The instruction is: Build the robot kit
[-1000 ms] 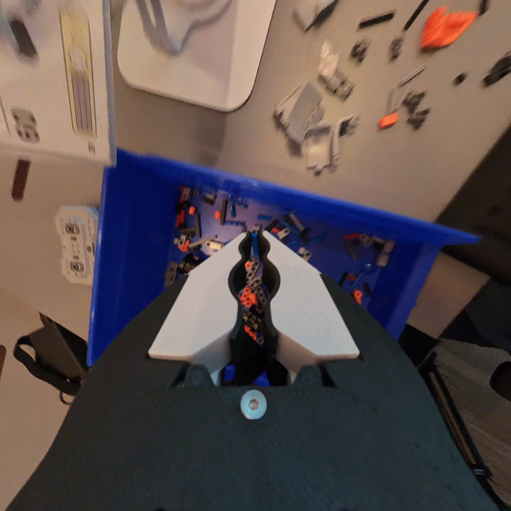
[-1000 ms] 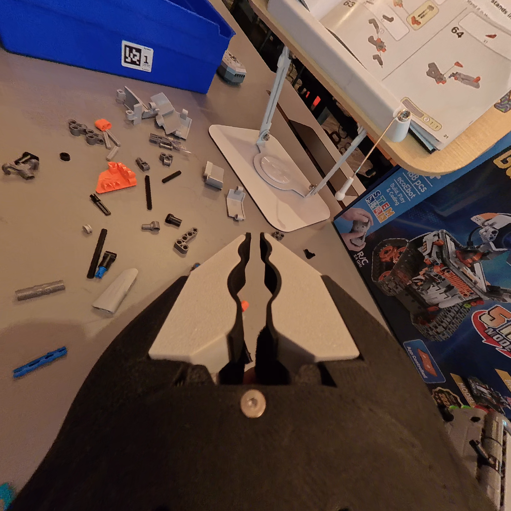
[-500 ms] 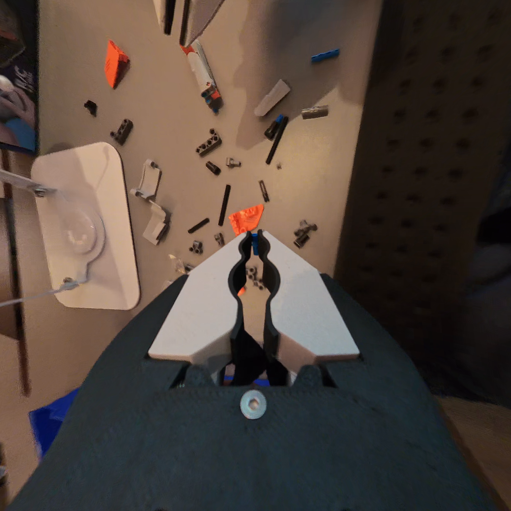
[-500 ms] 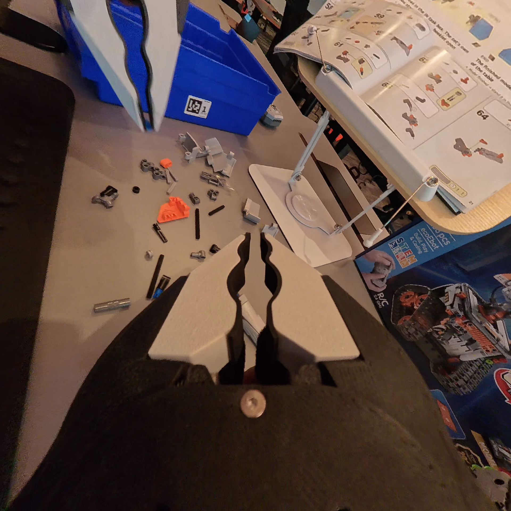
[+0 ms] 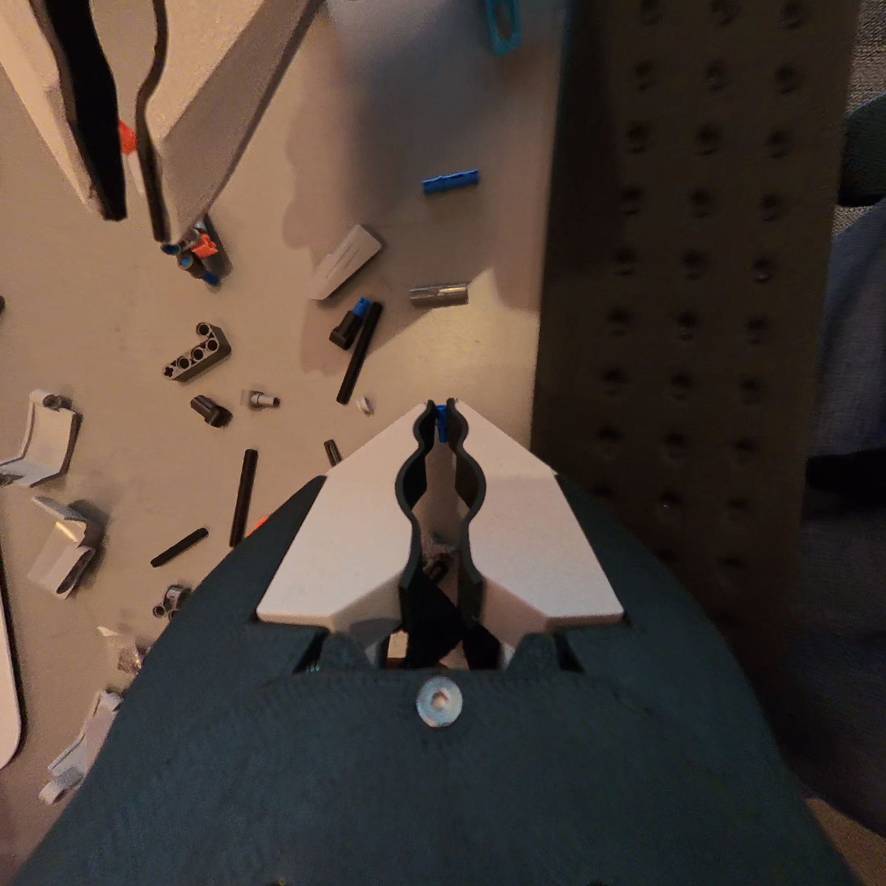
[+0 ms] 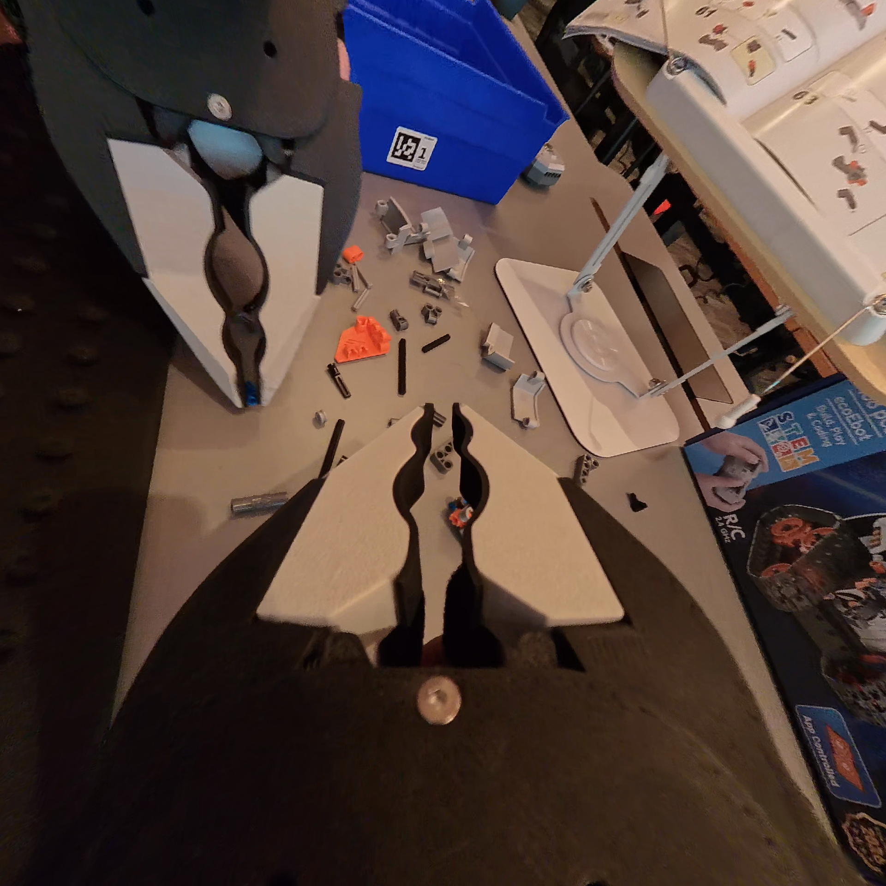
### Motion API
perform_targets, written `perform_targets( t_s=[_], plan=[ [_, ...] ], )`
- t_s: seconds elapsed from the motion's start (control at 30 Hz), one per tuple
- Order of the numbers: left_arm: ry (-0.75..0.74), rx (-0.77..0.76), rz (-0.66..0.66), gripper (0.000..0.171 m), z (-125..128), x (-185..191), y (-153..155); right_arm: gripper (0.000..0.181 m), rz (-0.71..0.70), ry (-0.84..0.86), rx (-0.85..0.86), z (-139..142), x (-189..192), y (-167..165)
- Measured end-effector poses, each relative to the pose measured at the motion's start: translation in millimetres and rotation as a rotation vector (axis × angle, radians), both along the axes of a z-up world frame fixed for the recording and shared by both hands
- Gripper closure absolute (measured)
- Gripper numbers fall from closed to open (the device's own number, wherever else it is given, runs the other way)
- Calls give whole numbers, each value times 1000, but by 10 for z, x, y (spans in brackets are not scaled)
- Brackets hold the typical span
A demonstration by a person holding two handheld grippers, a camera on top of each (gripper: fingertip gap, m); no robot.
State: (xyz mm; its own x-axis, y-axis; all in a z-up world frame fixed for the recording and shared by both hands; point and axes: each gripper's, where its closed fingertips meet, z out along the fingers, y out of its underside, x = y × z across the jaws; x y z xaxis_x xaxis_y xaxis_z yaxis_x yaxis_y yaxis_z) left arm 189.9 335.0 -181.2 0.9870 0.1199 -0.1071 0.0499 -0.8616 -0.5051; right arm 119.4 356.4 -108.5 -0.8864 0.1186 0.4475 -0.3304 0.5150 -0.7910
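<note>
While both tongs hang over the grey table (image 5: 479,120), the left tongs (image 5: 441,407) pinch a small blue peg (image 5: 442,422) at their very tips.

The right tongs (image 6: 440,410) stand a narrow gap apart and hold nothing; below that gap lie a dark holed block (image 6: 443,455) and a small orange-and-blue piece (image 6: 458,515). Near the left tongs' tips lie a black rod (image 5: 358,355) and a small grey ring (image 5: 366,405). An orange wedge (image 6: 363,339), a blue bin (image 6: 446,110) and a white stand base (image 6: 585,355) lie farther off.
</note>
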Motion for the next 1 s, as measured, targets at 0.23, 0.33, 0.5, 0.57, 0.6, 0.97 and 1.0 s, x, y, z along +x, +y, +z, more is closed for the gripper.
perform_targets(
  t_s=[0.23, 0.33, 0.5, 0.57, 0.6, 0.97, 1.0],
  plan=[
    [13, 58, 74, 152, 111, -75, -160, 175, 20, -45, 65, -152, 40, 1],
    [53, 64, 145, 149, 260, -74, -399, 175, 37, -60, 85, -195, 79, -8],
    [98, 60, 302, 148, 351, -41, -812, 175, 76, -71, 114, -260, 174, -46],
    [103, 51, 351, 148, 315, -39, -904, 175, 85, -72, 123, -281, 200, -64],
    [106, 34, 364, 148, 281, -33, -939, 175, 89, -72, 125, -289, 210, -72],
    [200, -91, 525, 141, 26, -149, -1275, 175, 96, -72, 134, -308, 233, -69],
    [181, -81, 517, 141, -5, -128, -1244, 175, 97, -69, 138, -315, 237, -70]
  ],
)
